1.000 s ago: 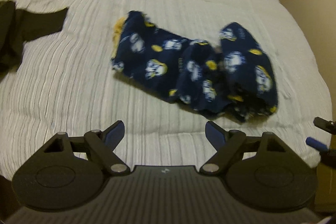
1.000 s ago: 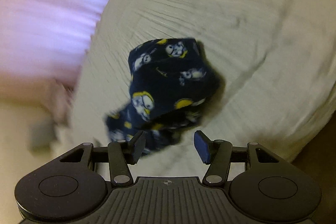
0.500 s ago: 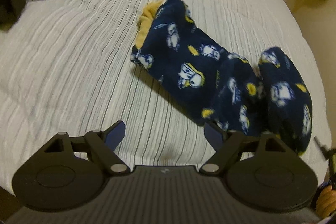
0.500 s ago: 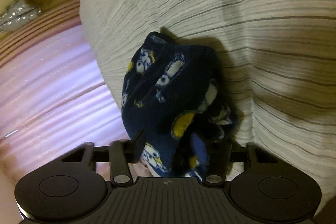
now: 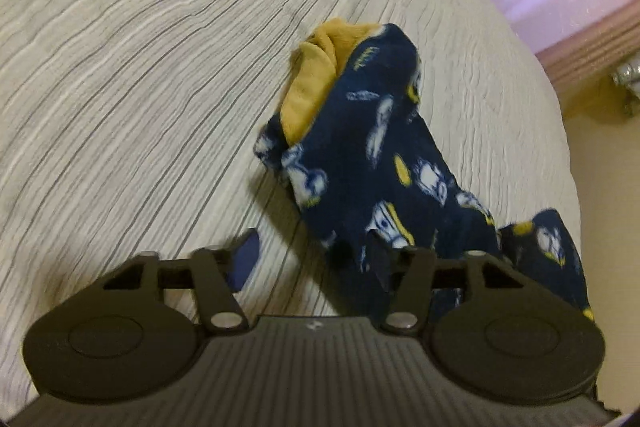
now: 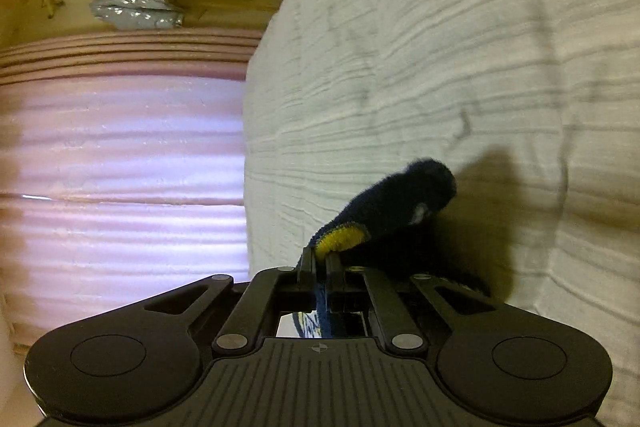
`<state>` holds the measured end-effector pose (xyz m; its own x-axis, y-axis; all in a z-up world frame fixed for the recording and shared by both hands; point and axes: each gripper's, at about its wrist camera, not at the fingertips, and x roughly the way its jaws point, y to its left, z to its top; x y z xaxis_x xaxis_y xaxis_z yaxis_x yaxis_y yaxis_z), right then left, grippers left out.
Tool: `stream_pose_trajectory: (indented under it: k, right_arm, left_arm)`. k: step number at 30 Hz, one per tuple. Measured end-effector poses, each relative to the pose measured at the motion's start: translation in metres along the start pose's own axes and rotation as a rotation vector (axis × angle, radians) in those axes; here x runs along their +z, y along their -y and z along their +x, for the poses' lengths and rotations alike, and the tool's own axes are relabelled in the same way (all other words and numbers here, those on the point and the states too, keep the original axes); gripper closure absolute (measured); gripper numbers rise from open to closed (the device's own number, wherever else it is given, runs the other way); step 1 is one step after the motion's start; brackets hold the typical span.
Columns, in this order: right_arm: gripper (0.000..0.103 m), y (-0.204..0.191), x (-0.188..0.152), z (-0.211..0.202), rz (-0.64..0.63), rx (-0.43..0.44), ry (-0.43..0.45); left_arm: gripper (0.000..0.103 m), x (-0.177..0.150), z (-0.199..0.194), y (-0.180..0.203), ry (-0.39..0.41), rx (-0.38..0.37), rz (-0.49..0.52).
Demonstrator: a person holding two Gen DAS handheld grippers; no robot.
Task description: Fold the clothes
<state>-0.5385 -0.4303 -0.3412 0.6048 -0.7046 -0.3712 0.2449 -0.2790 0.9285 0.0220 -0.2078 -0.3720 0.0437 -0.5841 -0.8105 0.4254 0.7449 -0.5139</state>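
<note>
While its two black fingers are drawn almost together, the right gripper pinches a fold of the navy-blue fleece garment printed with white and yellow cartoon figures, and a dark fuzzy lobe with a yellow patch stands up just beyond the fingertips in the right wrist view. The left gripper has its jaws closing: the blue-padded left finger is over bare bedding, clear of the cloth, while the right finger is pushed into the near edge of the garment, so fleece lies between the jaws at one side only and is not yet clamped. From there the garment runs away across the bed as one crumpled band, its mustard-yellow lining showing at the far end and another lobe bunched at the right of the left gripper. It lies on a pale grey-white ribbed bedspread with thin dark lines, near the bed's edge. Beyond that edge of the bedspread hangs a pink pleated curtain, and past the curtain a cream wall and a crumpled silvery foil object. One garment, two grippers, one bedspread, one curtain and one foil object are in view.
</note>
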Motion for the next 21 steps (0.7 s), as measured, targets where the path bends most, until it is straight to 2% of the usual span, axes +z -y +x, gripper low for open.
stream_pose_trajectory:
  k: [2,6,10,14,17,19,21]
  right_arm:
    - [0.100,-0.005,0.003,0.004,-0.022,-0.008,0.005]
    - [0.100,-0.020,0.012,0.001,-0.069,-0.016,0.022]
    - [0.100,-0.039,0.018,0.000,-0.121,-0.018,0.048]
    - [0.101,-0.072,0.038,-0.001,-0.197,-0.007,0.082]
    - [0.101,-0.112,0.054,0.012,-0.260,0.027,0.109]
    - [0.101,-0.147,0.065,0.030,-0.332,0.047,0.129]
    - [0.101,-0.190,0.078,0.060,-0.416,0.078,0.164]
  left_arm:
    - [0.103,0.004,0.005,-0.001,-0.014,-0.025,-0.006]
    - [0.103,0.012,-0.003,0.001,0.009,-0.077,0.013]
    - [0.103,0.026,-0.031,0.014,0.037,-0.161,0.055]
    - [0.103,0.053,-0.065,0.031,0.097,-0.227,0.097]
    - [0.103,0.092,-0.088,0.059,0.173,-0.258,0.185]
    - [0.103,0.130,-0.094,0.083,0.215,-0.281,0.255]
    - [0.103,0.177,-0.093,0.112,0.311,-0.288,0.327]
